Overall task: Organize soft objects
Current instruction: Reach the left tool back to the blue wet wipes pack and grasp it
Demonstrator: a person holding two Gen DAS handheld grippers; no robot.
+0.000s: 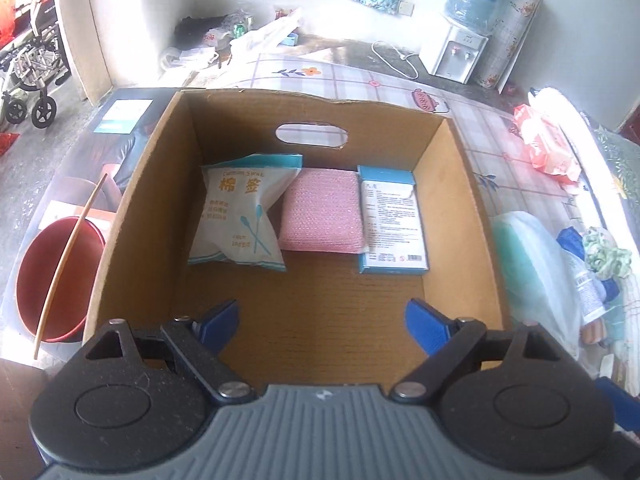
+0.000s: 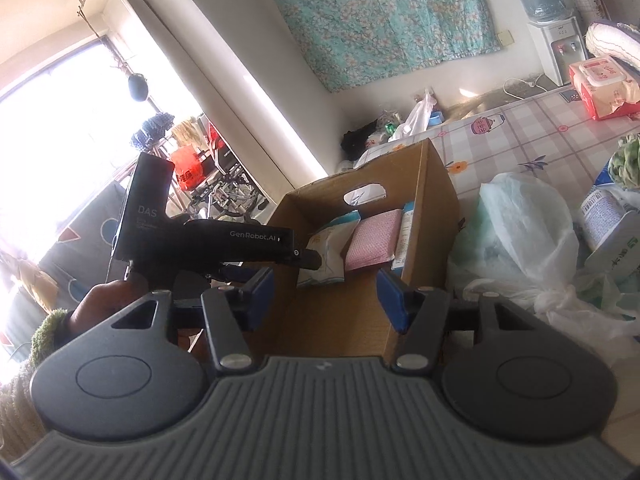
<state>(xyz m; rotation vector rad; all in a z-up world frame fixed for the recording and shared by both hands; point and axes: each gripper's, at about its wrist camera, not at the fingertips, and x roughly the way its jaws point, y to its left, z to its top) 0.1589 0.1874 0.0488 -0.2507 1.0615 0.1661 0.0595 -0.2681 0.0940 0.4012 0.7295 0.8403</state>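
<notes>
Cardboard box holds cotton-swab bag, pink cloth and blue packet along its far wall — left gripper and right gripper both apart, empty — wipes pack and plastic bags remain on worktop.

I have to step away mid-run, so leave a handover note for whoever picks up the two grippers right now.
Left gripper: open, empty, above the cardboard box.
Right gripper: open, empty, at the box's near right corner.
Done: cotton swab bag, pink cloth and blue packet lie in a row at the box's far end.
Left: on the table right of the box sit a pale green plastic bag, a wet wipes pack and a green fabric piece; judge which soft ones go in next.
</notes>
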